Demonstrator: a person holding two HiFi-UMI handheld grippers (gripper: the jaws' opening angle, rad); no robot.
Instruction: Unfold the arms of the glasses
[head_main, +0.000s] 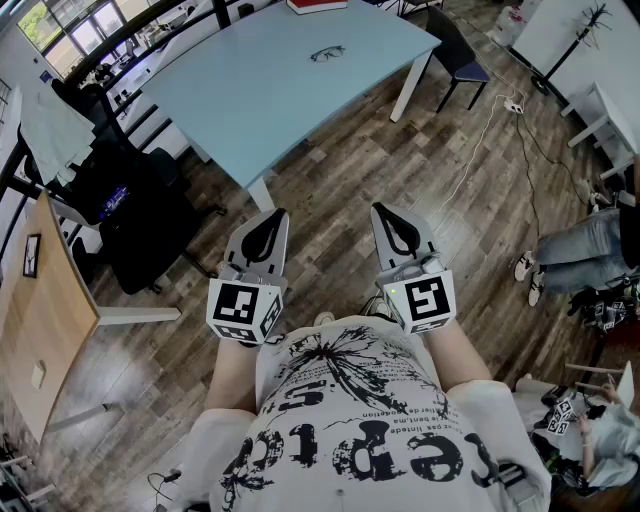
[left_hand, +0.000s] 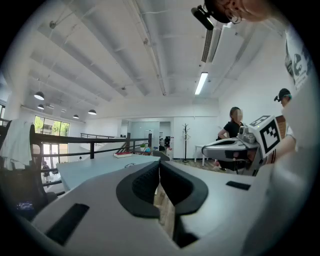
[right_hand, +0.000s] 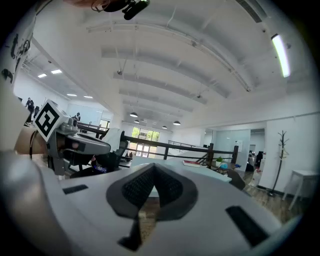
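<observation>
Left gripper (head_main: 272, 215): jaws fully closed, pads meeting tip to tip, nothing between them. It is held level, close in front of the person's torso, over the wooden floor (head_main: 330, 190).

Right gripper (head_main: 385, 210): jaws likewise closed together and empty. It is held just to the right of the left gripper, pointing the same way, toward the far table.

Glasses (head_main: 327, 53): lying on the light blue table (head_main: 280, 90), toward its far side, well apart from both grippers and touched by neither. At this range I cannot tell whether the arms are folded.

Other items: a red book (head_main: 316, 5) lies at the table's far edge, beyond the glasses. A black office chair (head_main: 140, 220) stands to the left of the table's near corner.
</observation>
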